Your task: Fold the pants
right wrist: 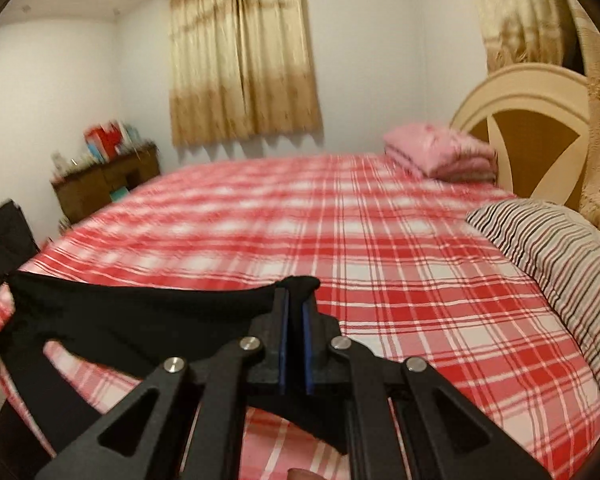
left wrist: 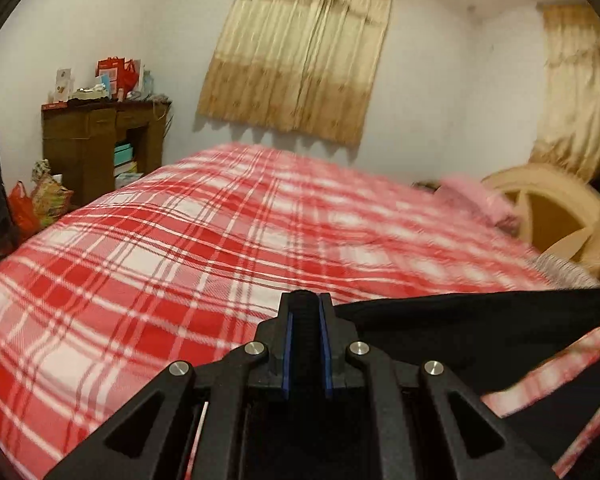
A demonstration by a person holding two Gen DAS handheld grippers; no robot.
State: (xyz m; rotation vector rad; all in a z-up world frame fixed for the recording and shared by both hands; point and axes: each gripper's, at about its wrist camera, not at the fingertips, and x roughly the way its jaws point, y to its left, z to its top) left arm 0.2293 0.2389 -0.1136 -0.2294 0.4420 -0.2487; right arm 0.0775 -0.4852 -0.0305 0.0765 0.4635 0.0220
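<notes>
Folding has barely begun, by the look of things: the black pants are lifted off the red-and-white plaid bedspread and stretched between the two grippers, not laid out in any folded shape. In the right wrist view the right gripper has its blue-lined jaws pressed together on a bunched edge of the black fabric, a small tuft poking out above the tips at 12 o'clock, and the cloth runs away toward 9 o'clock, sagging, with plaid showing through a gap beneath it. In the left wrist view the left gripper is likewise clamped on dark fabric, and the pants stretch off toward 3 o'clock as a taut black band above the bedspread. So the grasp at both ends looks done, and the garment hangs in the air over the near part of the bed. What I judge is left: spreading it flat or doubling it, bringing one end onto the other, and smoothing the result. No crease or stacked layer is visible yet. Farther off, a striped pillow lies at 3 o'clock and a folded pink blanket rests near the headboard at about 1 o'clock, both well apart from the pants.
</notes>
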